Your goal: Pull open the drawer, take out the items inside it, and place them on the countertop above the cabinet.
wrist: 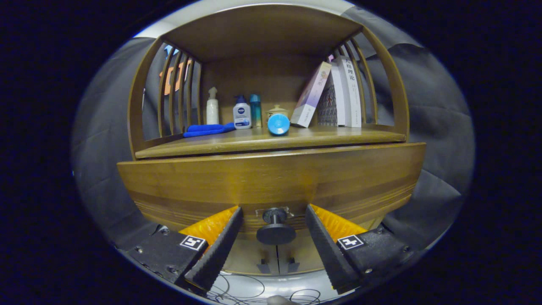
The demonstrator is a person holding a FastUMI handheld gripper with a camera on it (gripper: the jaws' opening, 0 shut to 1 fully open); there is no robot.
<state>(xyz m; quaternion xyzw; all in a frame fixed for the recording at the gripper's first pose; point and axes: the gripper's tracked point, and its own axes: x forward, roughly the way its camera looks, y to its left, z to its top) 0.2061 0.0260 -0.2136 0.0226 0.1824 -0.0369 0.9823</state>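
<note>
Wooden drawer [271, 178] (glossy brown, closed) shows its dark knob [275, 226] between the spread, untouching gripper [274, 216] fingers.

three bottles [241, 112], three books [334, 95], one blue cloth [207, 129], one knob [275, 224].

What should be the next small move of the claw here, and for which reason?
Probably close the claw on the drawer knob, then pull. The knob sits between the open fingers, neither touching it, and the drawer front looks still shut below the countertop, so nothing can be taken out yet.
</note>
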